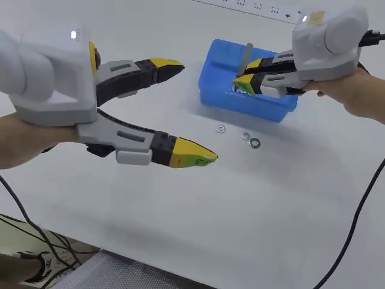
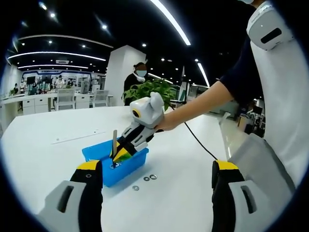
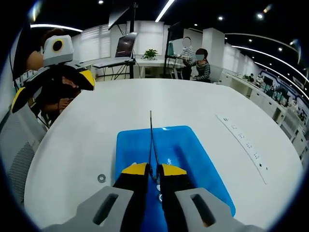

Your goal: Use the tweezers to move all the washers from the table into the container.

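Three small metal washers (image 1: 245, 136) lie on the white table just in front of a blue container (image 1: 225, 96). My right gripper (image 1: 248, 81) hovers over the container, shut on thin metal tweezers (image 1: 247, 55) that point away from it. In the right gripper view the tweezers (image 3: 150, 137) reach out over the blue container (image 3: 186, 150), and one washer (image 3: 101, 178) lies to its left. My left gripper (image 1: 180, 111) is wide open near the table's left side, holding nothing. From the left gripper view the washers (image 2: 146, 178) sit beside the container (image 2: 108, 175).
A power strip (image 3: 246, 142) lies on the table beyond the container. A black cable (image 1: 360, 211) runs down the right side, and more cables (image 1: 36, 241) hang past the near left edge. People sit at far desks (image 3: 193, 65).
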The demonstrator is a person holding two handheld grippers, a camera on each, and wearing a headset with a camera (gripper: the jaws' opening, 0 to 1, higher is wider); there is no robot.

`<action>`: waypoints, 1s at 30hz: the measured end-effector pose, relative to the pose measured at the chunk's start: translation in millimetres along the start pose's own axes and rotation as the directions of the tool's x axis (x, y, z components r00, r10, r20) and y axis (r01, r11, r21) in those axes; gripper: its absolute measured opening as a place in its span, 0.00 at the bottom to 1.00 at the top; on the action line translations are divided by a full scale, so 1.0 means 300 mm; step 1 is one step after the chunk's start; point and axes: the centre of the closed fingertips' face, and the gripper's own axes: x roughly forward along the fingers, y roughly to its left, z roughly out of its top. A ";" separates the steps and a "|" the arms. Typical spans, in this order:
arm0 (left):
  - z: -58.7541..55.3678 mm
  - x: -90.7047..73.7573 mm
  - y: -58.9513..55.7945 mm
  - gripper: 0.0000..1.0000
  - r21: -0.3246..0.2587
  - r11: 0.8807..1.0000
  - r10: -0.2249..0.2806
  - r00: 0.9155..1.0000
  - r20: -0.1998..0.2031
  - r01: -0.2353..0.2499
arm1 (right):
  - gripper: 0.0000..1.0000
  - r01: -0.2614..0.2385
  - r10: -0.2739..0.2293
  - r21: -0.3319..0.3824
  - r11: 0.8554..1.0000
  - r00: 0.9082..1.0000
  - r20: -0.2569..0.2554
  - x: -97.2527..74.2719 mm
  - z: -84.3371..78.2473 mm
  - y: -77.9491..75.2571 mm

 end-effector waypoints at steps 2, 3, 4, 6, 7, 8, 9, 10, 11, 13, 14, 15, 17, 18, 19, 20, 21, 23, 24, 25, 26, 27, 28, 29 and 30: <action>-0.001 0.001 -0.004 0.99 -0.002 1.000 0.001 1.000 -0.001 -0.001 | 0.10 0.003 -0.003 0.009 1.000 1.000 0.002 -0.002 -0.001 0.001; -0.003 0.001 -0.006 0.99 0.000 1.000 0.002 1.000 -0.002 -0.002 | 0.11 0.005 -0.005 0.008 1.000 1.000 0.003 -0.004 -0.001 0.001; -0.005 0.001 -0.006 0.99 -0.002 1.000 0.003 1.000 -0.004 -0.003 | 0.11 0.006 -0.006 0.016 1.000 1.000 0.008 -0.006 0.001 0.002; -0.009 0.001 -0.010 0.99 -0.002 1.000 0.004 1.000 -0.009 -0.004 | 0.11 0.014 -0.014 0.014 1.000 1.000 0.009 -0.010 0.005 -0.001; -0.010 0.000 -0.009 0.99 -0.003 1.000 0.006 1.000 -0.010 -0.006 | 0.10 0.013 -0.013 0.013 1.000 1.000 0.011 -0.014 0.007 -0.001; -0.011 0.000 -0.010 0.99 -0.004 1.000 0.007 1.000 -0.011 -0.007 | 0.10 0.017 -0.017 0.017 1.000 1.000 0.014 -0.019 0.013 -0.003; -0.011 0.000 -0.010 0.99 -0.004 1.000 0.008 1.000 -0.011 -0.008 | 0.10 0.020 -0.020 0.018 1.000 1.000 0.017 -0.023 0.017 -0.005; -0.010 0.000 -0.010 0.99 -0.004 1.000 0.009 1.000 -0.011 -0.009 | 0.10 0.024 -0.024 0.022 0.999 0.999 0.023 -0.029 0.025 -0.009; -0.007 0.000 -0.008 0.99 -0.007 1.000 0.013 1.000 -0.008 -0.013 | 0.10 0.024 -0.025 0.033 0.999 0.999 0.032 -0.033 0.032 -0.010; 0.002 0.003 -0.005 0.99 -0.008 1.000 0.015 1.000 -0.001 -0.015 | 0.10 0.030 -0.031 0.042 0.999 0.999 0.037 -0.026 0.027 -0.024; 0.004 0.005 -0.003 0.99 -0.005 1.000 0.018 1.000 -0.001 -0.018 | 0.10 0.038 -0.039 0.030 0.999 0.999 0.035 -0.028 0.030 -0.027; 0.010 0.007 0.003 0.99 0.000 1.000 0.021 1.000 0.001 -0.021 | 0.10 0.036 -0.037 0.032 0.999 0.999 0.033 -0.032 0.033 -0.026; 0.023 0.014 0.015 0.99 0.005 1.000 0.028 1.000 0.012 -0.028 | 0.09 0.034 -0.035 0.029 0.999 0.999 0.033 -0.043 0.048 -0.015; 0.035 0.021 0.026 0.99 0.005 0.999 0.032 0.999 0.021 -0.032 | 0.08 0.029 -0.029 0.026 0.999 0.999 0.036 -0.048 0.056 -0.006; 0.045 0.027 0.036 0.99 0.006 0.999 0.037 0.999 0.032 -0.037 | 0.08 0.021 -0.022 0.022 1.000 0.999 0.041 -0.055 0.069 0.007; 0.060 0.035 0.050 0.99 0.009 0.999 0.040 0.998 0.048 -0.041 | 0.08 0.021 -0.021 0.002 1.000 0.999 0.044 -0.060 0.078 0.015; 0.066 0.041 0.061 0.98 0.009 0.999 0.041 0.998 0.054 -0.042 | 0.08 0.015 -0.014 -0.020 1.000 0.999 0.041 -0.064 0.085 0.025; 0.086 0.057 0.080 0.96 0.017 0.999 0.045 0.997 0.067 -0.046 | 0.08 0.003 -0.002 -0.035 0.999 0.999 0.036 -0.072 0.097 0.043; 0.098 0.067 0.090 0.92 0.023 0.999 0.043 0.996 0.073 -0.045 | 0.08 0.001 0.001 -0.042 0.999 0.999 0.037 -0.076 0.106 0.049; 0.109 0.074 0.099 0.89 0.028 0.999 0.044 0.996 0.081 -0.047 | 0.08 0.001 0.001 -0.041 0.999 0.999 0.037 -0.079 0.110 0.052; 0.121 0.081 0.108 0.85 0.027 0.999 0.043 0.995 0.091 -0.046 | 0.08 0.000 0.002 -0.044 0.999 0.999 0.036 -0.082 0.114 0.057; 0.145 0.095 0.117 0.83 0.007 0.999 0.033 0.992 0.124 -0.034 | 0.08 0.000 0.002 -0.047 0.999 0.999 0.035 -0.083 0.115 0.058; 0.149 0.105 0.127 0.82 0.004 0.999 0.031 0.992 0.120 -0.032 | 0.08 0.000 0.002 -0.059 0.998 1.000 0.028 -0.085 0.115 0.062; 0.154 0.114 0.136 0.78 0.011 0.999 0.031 0.993 0.116 -0.033 | 0.08 -0.001 0.003 -0.062 0.998 1.000 0.023 -0.086 0.114 0.066; 0.163 0.123 0.139 0.73 0.031 0.999 0.023 0.993 0.115 -0.027 | 0.08 -0.004 0.005 -0.072 0.997 1.000 0.017 -0.088 0.113 0.071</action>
